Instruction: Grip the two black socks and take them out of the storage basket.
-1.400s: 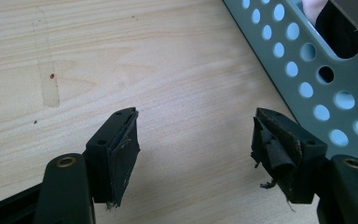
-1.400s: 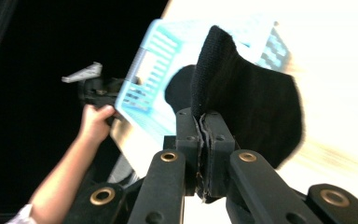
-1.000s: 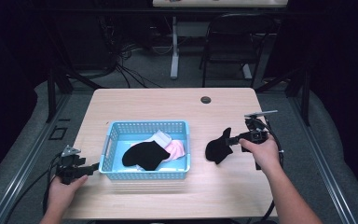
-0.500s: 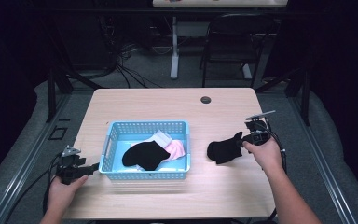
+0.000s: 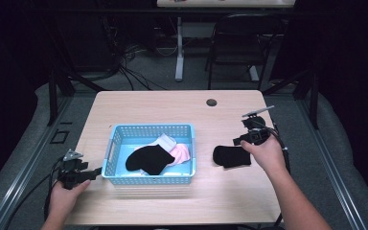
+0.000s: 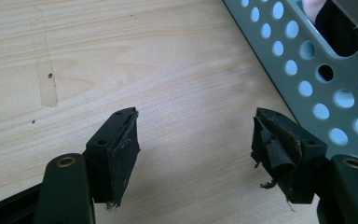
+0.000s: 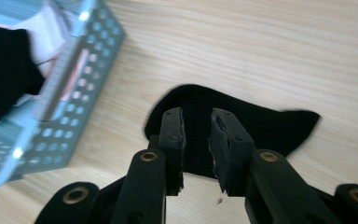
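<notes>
One black sock (image 5: 231, 156) lies flat on the bench (image 5: 153, 103) just right of the basket (image 5: 149, 179), freed as the right claw (image 7: 196, 122) has just been opening above it. Two socks wait inside the basket. The left claw (image 6: 196, 140) gapes empty just left of the basket.

Near part of the black sock (image 7: 242, 126) hidden behind the right gripper (image 7: 196, 140) jaws, basket (image 7: 60, 116) blurred and cut off left of them, basket wall (image 6: 317, 70) cut off beside the left gripper (image 6: 196, 154).
</notes>
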`<move>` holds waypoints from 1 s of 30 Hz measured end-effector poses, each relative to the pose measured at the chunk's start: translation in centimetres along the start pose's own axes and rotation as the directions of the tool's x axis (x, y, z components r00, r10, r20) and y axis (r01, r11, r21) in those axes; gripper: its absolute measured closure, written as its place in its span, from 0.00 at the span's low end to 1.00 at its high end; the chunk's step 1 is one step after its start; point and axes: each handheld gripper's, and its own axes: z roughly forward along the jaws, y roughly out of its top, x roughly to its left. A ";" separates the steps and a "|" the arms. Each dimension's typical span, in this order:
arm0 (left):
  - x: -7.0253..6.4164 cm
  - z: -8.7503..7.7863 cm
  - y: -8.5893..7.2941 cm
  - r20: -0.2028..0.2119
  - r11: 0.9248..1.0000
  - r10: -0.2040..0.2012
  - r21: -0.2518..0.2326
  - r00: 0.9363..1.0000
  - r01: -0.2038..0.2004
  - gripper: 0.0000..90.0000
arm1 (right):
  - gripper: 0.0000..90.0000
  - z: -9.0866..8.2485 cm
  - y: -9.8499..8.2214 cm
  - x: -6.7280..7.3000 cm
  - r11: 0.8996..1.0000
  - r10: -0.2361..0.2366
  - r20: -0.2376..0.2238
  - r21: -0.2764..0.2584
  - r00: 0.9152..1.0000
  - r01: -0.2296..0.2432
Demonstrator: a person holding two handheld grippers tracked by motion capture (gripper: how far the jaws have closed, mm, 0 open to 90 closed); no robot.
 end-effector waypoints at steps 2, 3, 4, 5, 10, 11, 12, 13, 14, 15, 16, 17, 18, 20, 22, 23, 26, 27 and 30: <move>0.0 0.0 0.0 0.001 1.000 0.000 0.000 1.000 0.000 0.35 | 0.83 0.1 0.4 1.1 1.000 -0.030 -0.010 0.004 1.000 0.030; 0.0 0.0 0.0 0.001 1.000 0.000 0.000 1.000 0.000 0.35 | 0.83 0.2 0.7 1.8 0.999 -0.046 -0.015 0.001 0.999 0.046; 0.0 0.0 0.0 0.001 1.000 0.000 0.000 1.000 0.000 0.35 | 0.83 0.3 1.0 2.5 0.998 -0.061 -0.016 0.010 0.998 0.061; 0.0 0.0 0.0 0.001 1.000 0.000 0.000 1.000 0.000 0.35 | 0.83 0.3 1.0 2.5 0.998 -0.061 -0.016 0.010 0.998 0.061; 0.0 0.0 0.0 0.001 1.000 -0.001 -0.002 1.000 0.001 0.35 | 0.82 1.1 2.9 6.6 0.988 -0.150 -0.060 0.016 0.987 0.151; 0.0 0.0 0.0 0.002 1.000 0.000 -0.002 1.000 0.001 0.35 | 0.82 1.2 3.2 7.1 0.985 -0.168 -0.060 0.027 0.984 0.170; 0.0 0.0 0.0 0.002 1.000 0.000 -0.002 1.000 0.001 0.35 | 0.82 1.2 3.2 7.1 0.985 -0.168 -0.060 0.027 0.984 0.170; 0.0 0.0 0.0 0.004 1.000 0.000 -0.001 1.000 0.000 0.35 | 0.81 1.7 3.7 8.5 0.978 -0.203 -0.078 0.033 0.976 0.206; 0.0 0.0 0.0 0.004 1.000 0.000 -0.002 1.000 0.000 0.35 | 0.81 1.9 3.9 9.2 0.977 -0.206 -0.088 0.032 0.975 0.209; 0.0 0.0 0.0 0.004 1.000 0.000 -0.002 1.000 0.000 0.35 | 0.80 2.1 4.0 9.6 0.975 -0.219 -0.097 0.026 0.971 0.222; 0.0 0.0 0.0 0.004 1.000 0.000 -0.002 1.000 0.000 0.35 | 0.79 2.4 4.1 10.2 0.972 -0.229 -0.109 0.026 0.967 0.233; 0.0 0.0 0.0 0.004 1.000 0.000 -0.002 1.000 0.000 0.35 | 0.79 2.4 4.1 10.2 0.972 -0.229 -0.109 0.026 0.967 0.233; 0.0 0.0 0.0 0.005 1.000 0.000 -0.003 1.000 0.000 0.35 | 0.78 3.3 4.3 11.4 0.969 -0.240 -0.136 0.019 0.961 0.245; 0.0 0.0 0.0 0.005 1.000 0.000 -0.003 1.000 0.000 0.35 | 0.77 3.8 4.5 12.0 0.960 -0.269 -0.138 0.037 0.953 0.277; 0.0 0.0 0.0 0.006 1.000 -0.001 -0.003 1.000 0.001 0.35 | 0.76 4.6 4.6 12.7 0.959 -0.273 -0.151 0.034 0.950 0.281; 0.0 0.0 0.0 0.006 1.000 -0.001 -0.003 1.000 0.001 0.35 | 0.76 5.0 4.7 12.9 0.958 -0.274 -0.162 0.036 0.948 0.283; 0.0 0.0 0.0 0.006 1.000 -0.001 -0.004 1.000 0.001 0.35 | 0.76 6.2 4.9 13.4 0.970 -0.234 -0.224 0.017 0.946 0.244; 0.0 0.0 0.0 0.006 1.000 -0.001 -0.004 1.000 0.001 0.35 | 0.76 6.5 5.0 13.3 0.964 -0.246 -0.235 0.040 0.940 0.262; 0.0 0.0 0.0 0.007 1.000 0.000 -0.004 1.000 0.000 0.35 | 0.76 7.8 5.1 13.4 0.974 -0.199 -0.289 0.046 0.936 0.221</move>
